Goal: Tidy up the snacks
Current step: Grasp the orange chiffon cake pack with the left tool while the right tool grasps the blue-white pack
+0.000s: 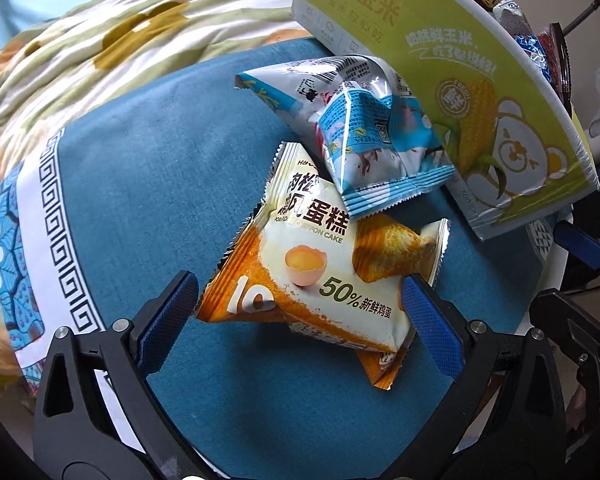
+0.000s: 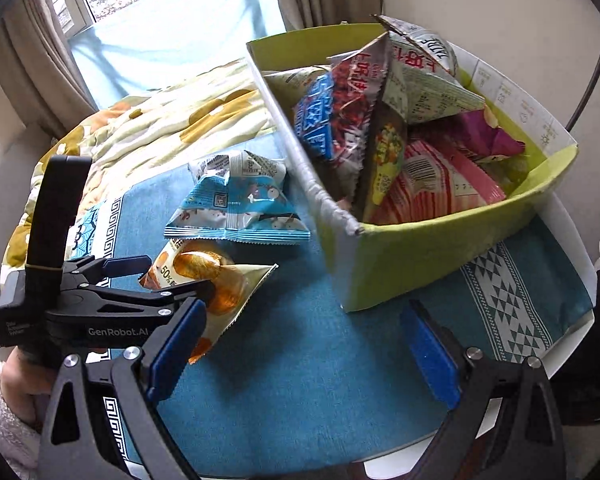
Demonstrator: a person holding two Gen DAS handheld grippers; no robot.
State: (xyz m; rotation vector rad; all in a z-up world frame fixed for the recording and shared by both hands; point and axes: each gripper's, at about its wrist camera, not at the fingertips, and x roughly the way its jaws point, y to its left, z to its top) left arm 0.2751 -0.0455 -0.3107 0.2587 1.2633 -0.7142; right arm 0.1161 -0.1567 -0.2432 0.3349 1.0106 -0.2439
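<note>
Here, low in the frame, the left gripper gapes wide around the orange cake packet on the blue cloth, while the right gripper hangs open, empty, before the green snack box.

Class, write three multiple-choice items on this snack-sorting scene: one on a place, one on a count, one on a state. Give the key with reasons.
1. Where does the blue packet lie?
A. In the green box
B. On the blue cloth beside the box
C. On the quilt

2. How many packets lie outside the green box?
A. One
B. Two
C. Four

3. The left claw is:
A. Open around the cake packet
B. Shut and bare
C. Inside the box

Key: 1 B, it rests on the blue cloth next to the box wall. 2 B, only blue and cake packets. 3 A, its fingers flank the packet.
</note>
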